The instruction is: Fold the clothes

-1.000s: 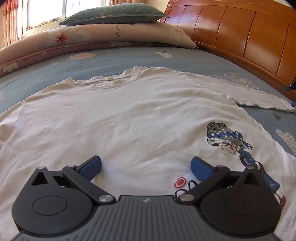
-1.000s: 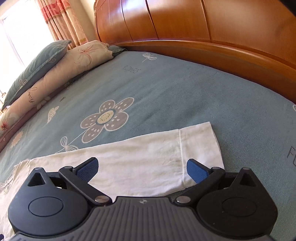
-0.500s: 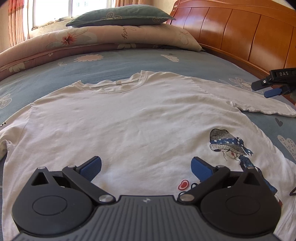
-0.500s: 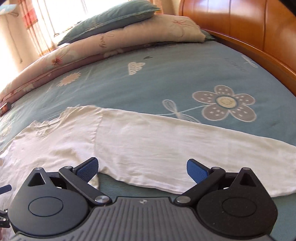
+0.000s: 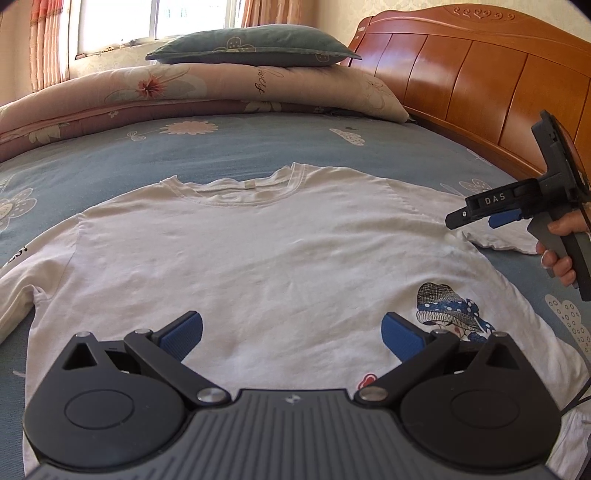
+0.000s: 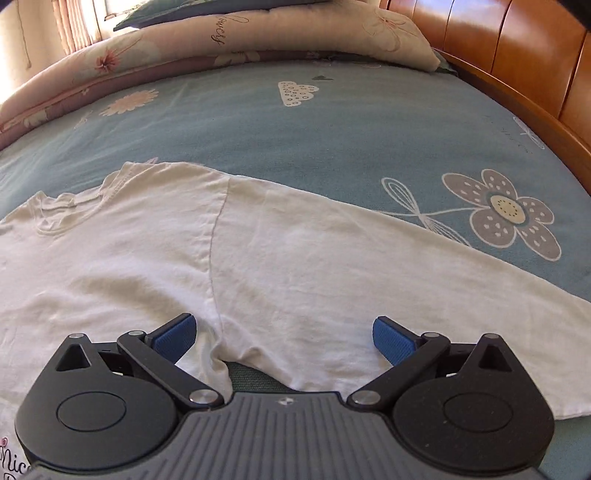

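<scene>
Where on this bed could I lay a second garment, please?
The blue sheet is bare between the white T-shirt collar and the folded quilt, and again between its right sleeve and the headboard. The near middle is all shirt.

a bed [image 5: 258, 147] with a blue-grey flowered sheet fills the room. a polished wooden headboard [image 5: 480, 81] runs along the right. at the far end lie a pink floral quilt [image 5: 184, 88] and a dark green pillow [image 5: 251, 48]. behind them a sunlit window [image 5: 122, 18] with striped curtains [image 5: 48, 40] on the left.
</scene>
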{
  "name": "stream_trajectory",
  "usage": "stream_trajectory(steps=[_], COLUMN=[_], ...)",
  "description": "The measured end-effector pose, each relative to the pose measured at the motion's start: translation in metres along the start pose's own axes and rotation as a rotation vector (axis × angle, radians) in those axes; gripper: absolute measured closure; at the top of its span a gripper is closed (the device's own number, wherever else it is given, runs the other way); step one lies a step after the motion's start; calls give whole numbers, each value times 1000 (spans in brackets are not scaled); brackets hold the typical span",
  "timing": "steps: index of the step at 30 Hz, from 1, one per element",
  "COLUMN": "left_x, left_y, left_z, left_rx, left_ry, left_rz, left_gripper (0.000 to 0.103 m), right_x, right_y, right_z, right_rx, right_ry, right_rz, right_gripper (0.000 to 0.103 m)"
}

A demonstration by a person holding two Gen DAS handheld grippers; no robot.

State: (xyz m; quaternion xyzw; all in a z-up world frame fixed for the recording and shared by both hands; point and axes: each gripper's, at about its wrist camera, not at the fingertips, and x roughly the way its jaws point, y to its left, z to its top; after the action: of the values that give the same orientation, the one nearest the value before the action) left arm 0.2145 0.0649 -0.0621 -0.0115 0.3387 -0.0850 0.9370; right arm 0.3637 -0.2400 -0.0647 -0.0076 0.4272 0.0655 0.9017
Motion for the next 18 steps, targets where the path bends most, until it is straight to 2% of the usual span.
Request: stream_trajectory(steps=[5,10,13,15,18], left_x=[3,7,4,0,-7], left_y=[1,3,6,8,11], left_z=[0,-1,0,2,5], left_rx=[-7,-11,-29,-41,-48], left_ry=[15,21,22,13,-9], left_rz=[7,18,23,19,14], left_gripper=[1,1,1,1,1], right_x=[13,46,38,21,-8], right_y=[23,29,26,27,41], right_z=[10,19,29,29,17], right_rx=[-75,-80,-35,-19,-75], right_ry=[-14,-6,-31,-52,-47], right_rz=[-24,-67,-155,-104,2], right_gripper=[0,0,0,0,0])
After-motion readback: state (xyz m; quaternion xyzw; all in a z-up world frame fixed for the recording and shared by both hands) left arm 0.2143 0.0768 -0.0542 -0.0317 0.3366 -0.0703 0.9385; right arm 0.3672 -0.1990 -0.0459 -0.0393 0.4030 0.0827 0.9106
